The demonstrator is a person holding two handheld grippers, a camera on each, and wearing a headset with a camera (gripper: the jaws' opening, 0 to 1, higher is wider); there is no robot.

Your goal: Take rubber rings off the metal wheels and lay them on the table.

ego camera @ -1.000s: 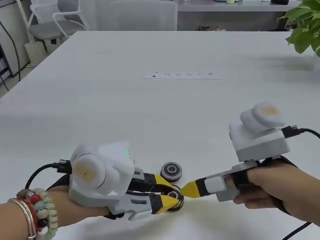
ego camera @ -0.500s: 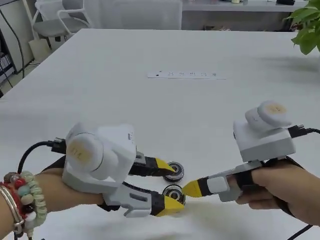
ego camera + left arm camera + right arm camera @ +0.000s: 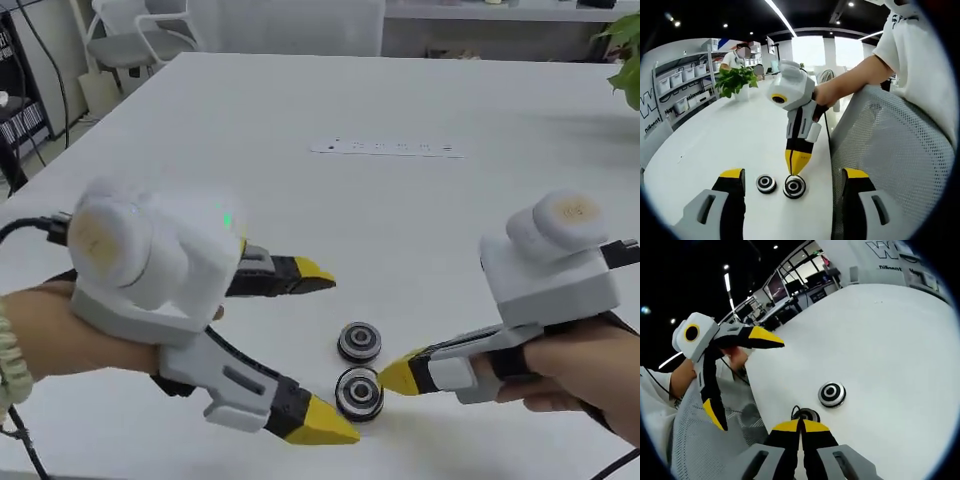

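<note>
Now the right gripper (image 3: 392, 378) is holding its yellow-tipped jaws pressed together. Their joined point is touching the rim of the nearer metal wheel (image 3: 358, 393), which is lying flat on the white table (image 3: 420, 230) directly ahead of those tips. I cannot tell whether the tips are pinching the black rubber ring (image 3: 341, 401) around that wheel. The second metal wheel (image 3: 358, 342) is lying just beside the first, a little further ahead of the right gripper and off to one side. The left gripper (image 3: 327, 355) is hovering with its jaws spread wide, gripping nothing, and both wheels are sitting ahead of it between the two jaws.
</note>
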